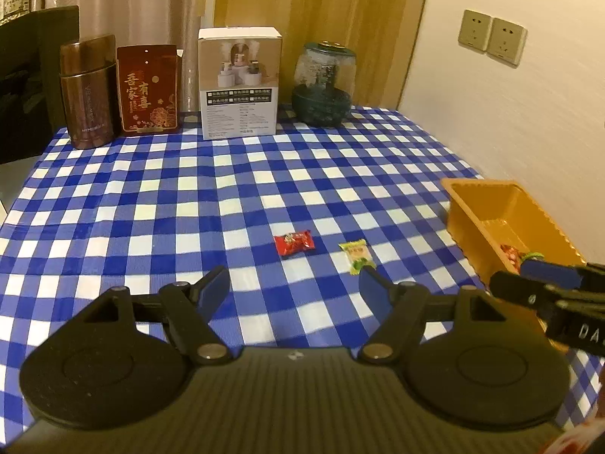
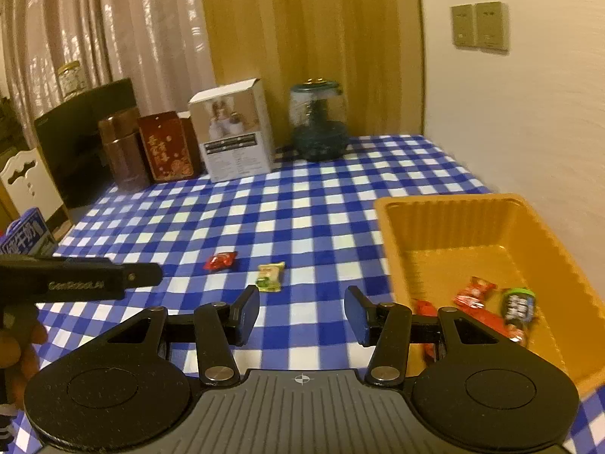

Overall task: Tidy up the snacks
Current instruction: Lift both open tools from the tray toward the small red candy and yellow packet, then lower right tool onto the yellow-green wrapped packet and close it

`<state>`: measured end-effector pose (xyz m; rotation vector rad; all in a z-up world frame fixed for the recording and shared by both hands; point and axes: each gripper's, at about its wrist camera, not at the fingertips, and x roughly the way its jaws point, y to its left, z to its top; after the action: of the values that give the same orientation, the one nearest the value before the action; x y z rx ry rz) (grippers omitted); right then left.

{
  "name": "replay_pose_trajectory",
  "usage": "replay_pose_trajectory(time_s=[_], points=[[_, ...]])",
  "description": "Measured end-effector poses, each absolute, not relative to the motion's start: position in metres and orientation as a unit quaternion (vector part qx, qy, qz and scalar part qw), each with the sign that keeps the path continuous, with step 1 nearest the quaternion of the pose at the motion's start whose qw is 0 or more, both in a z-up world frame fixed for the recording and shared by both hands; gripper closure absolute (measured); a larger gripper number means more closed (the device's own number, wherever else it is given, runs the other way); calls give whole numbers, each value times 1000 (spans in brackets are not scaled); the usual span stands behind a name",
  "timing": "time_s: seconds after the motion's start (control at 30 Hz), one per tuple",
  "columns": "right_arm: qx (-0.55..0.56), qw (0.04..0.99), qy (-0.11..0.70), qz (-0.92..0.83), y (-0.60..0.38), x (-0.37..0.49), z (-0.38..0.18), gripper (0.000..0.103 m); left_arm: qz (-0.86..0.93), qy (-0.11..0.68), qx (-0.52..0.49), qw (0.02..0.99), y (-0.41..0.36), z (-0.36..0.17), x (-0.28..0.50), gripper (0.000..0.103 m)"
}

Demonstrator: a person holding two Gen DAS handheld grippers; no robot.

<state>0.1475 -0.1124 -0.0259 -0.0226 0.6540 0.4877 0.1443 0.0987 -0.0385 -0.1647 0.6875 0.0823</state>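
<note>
Snacks still loose on the checked counter (image 1: 151,204), the red candy (image 1: 294,243) then the green candy (image 1: 357,255), lie just ahead of our left gripper (image 1: 294,287), so we should lower its wide, empty jaws squarely over one, then carry it right past the half-open, empty right gripper (image 2: 301,316) into the orange tray (image 2: 446,212).

Right claw (image 2: 301,316) gapes empty above the checked worktop (image 2: 302,204), beside an orange tray (image 2: 446,223) holding wrapped snacks (image 2: 474,295).
</note>
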Motion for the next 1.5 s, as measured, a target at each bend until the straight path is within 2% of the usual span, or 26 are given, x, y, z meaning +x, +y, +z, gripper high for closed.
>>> replay_pose_trajectory(time_s=[0.9, 1.03, 1.2, 1.27, 1.5], points=[[-3, 901, 359, 243, -25, 239, -110, 53, 89, 354, -88, 927, 142, -84, 209, 30], [-11, 901, 361, 240, -19, 248, -115, 62, 86, 354, -103, 926, 146, -88, 212, 30], [-36, 903, 354, 238, -12, 247, -118, 65, 83, 359, -106, 924, 146, -93, 217, 30], [-46, 904, 353, 236, -11, 245, -118, 77, 80, 361, -108, 923, 146, -96, 219, 30], [-46, 908, 349, 227, -17, 243, -112, 80, 62, 361, -115, 923, 138, -101, 226, 30]])
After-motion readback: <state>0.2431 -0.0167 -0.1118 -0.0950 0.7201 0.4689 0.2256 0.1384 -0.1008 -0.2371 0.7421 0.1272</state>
